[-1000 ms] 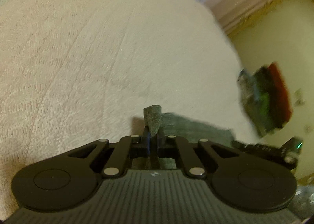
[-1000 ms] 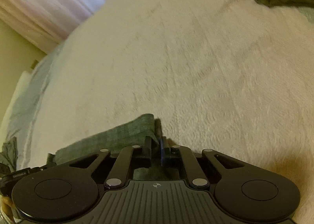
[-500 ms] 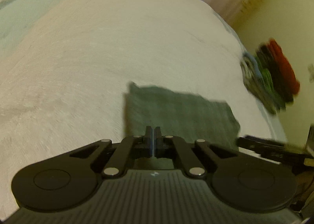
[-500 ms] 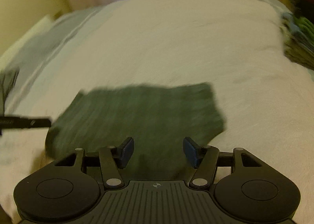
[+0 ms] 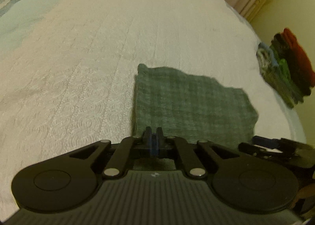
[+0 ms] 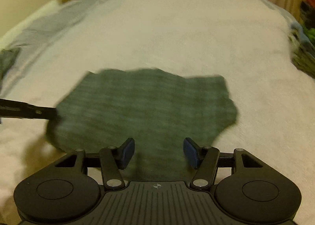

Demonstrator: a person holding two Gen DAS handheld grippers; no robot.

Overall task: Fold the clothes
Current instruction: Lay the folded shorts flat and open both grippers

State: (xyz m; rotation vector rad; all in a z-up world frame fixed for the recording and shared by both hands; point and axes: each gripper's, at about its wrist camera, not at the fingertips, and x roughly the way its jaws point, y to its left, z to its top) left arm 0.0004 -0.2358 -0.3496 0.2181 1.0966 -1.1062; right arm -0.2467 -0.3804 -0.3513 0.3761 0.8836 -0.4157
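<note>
Lying flat now, the green folded cloth (image 6: 145, 110) is spread on the cream bedspread (image 5: 78, 71), where a second ago it was bunched in both grips. Right gripper (image 6: 158, 151) has released, jaws wide, hovering at the cloth's 6 o'clock edge. Left gripper (image 5: 153, 136) is clenched, nothing visibly between its fingers. At 3 o'clock, farther off, sits a stack of clothes (image 5: 285, 67). No readable writing anywhere.

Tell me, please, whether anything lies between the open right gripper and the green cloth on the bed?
Nothing visible does. The right gripper hangs open directly over the near edge of the folded green cloth, which lies flat on the cream bedspread. The stack of folded clothes sits well off to the right.
</note>
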